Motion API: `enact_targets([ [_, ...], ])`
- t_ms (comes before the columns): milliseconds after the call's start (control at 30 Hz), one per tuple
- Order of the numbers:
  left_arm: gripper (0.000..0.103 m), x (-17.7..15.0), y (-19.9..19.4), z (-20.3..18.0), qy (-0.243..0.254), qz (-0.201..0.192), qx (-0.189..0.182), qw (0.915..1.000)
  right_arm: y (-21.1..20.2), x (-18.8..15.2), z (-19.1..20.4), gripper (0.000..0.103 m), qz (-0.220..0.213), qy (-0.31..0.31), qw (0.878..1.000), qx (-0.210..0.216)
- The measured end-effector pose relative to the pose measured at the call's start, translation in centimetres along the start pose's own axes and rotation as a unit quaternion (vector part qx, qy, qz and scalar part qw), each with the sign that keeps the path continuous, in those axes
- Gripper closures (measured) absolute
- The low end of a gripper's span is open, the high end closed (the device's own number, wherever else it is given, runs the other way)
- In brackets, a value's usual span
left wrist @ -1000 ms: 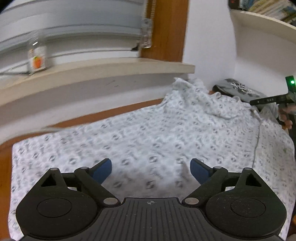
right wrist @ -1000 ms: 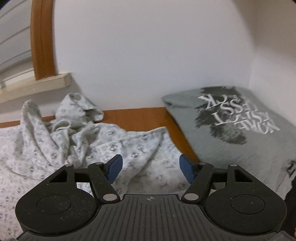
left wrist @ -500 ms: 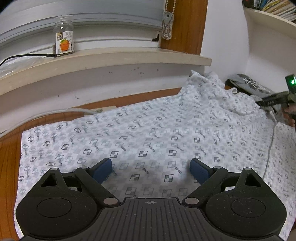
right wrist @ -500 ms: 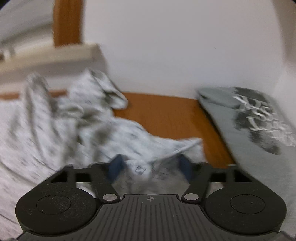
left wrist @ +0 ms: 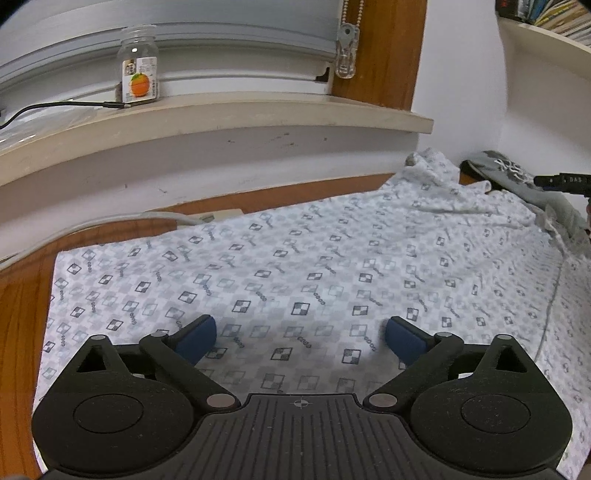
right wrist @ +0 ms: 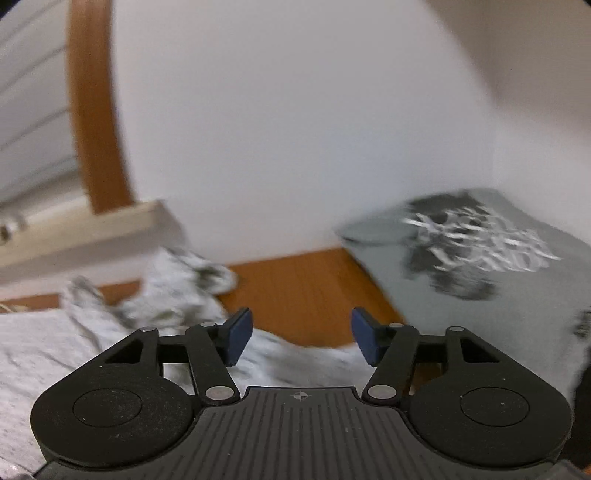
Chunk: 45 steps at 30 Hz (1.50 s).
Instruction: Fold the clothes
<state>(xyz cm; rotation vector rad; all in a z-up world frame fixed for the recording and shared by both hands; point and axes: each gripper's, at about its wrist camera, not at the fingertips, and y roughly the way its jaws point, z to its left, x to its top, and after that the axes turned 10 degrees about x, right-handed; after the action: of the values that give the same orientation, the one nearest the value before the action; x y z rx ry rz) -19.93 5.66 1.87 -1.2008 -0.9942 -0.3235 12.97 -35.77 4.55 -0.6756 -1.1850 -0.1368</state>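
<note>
A white garment with a grey checker print [left wrist: 314,273] lies spread flat on the wooden table [left wrist: 18,317]; its bunched end is at the far right. My left gripper [left wrist: 301,341] is open and empty, just above the near part of the cloth. In the right wrist view, which is blurred, the same garment [right wrist: 48,354] lies crumpled at the left. My right gripper [right wrist: 301,338] is open and empty over its right edge. A folded grey T-shirt with a black and white print [right wrist: 491,273] lies at the right, also seen in the left wrist view [left wrist: 517,177].
A window sill [left wrist: 221,114] runs along the back with a glass jar [left wrist: 139,79] and a black cable [left wrist: 48,107]. A white power strip [left wrist: 218,215] lies by the wall. A shelf with books [left wrist: 550,22] is at the upper right. Bare wood [right wrist: 306,288] shows between the garments.
The left gripper has drawn back and swung left, so more of the flat cloth and the sill show. The right gripper has moved over the garment's right edge; its jaws stay open.
</note>
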Motion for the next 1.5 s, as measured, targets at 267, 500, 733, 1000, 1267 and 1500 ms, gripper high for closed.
enact_targets([
  [267,0.0,0.4,0.6,-0.6,0.008,0.005,0.029,0.9995,4.9,-2.6,2.5,0.081,0.065,-0.081,0.992,0.065],
  [500,0.0,1.9,0.5,-1.6,0.004,-0.025,0.068,0.9973,5.7,-2.9,2.2,0.069,0.094,-0.076,0.99,0.074],
  [733,0.0,5.8,2.0,-3.9,-0.005,-0.015,0.029,0.9995,6.1,-3.2,1.8,0.062,0.094,-0.056,0.991,0.077],
  [1000,0.005,9.2,1.9,-10.7,0.045,-0.068,-0.032,0.9962,6.0,-3.2,1.9,0.057,0.093,-0.059,0.992,0.069],
  [1267,0.052,13.7,3.8,-17.4,0.06,-0.069,-0.113,0.9894,6.0,-3.1,2.0,0.056,0.093,-0.057,0.992,0.063],
  [1500,0.044,16.5,9.9,-24.9,0.12,-0.054,-0.098,0.9865,6.0,-3.2,2.1,0.051,0.092,-0.057,0.993,0.056],
])
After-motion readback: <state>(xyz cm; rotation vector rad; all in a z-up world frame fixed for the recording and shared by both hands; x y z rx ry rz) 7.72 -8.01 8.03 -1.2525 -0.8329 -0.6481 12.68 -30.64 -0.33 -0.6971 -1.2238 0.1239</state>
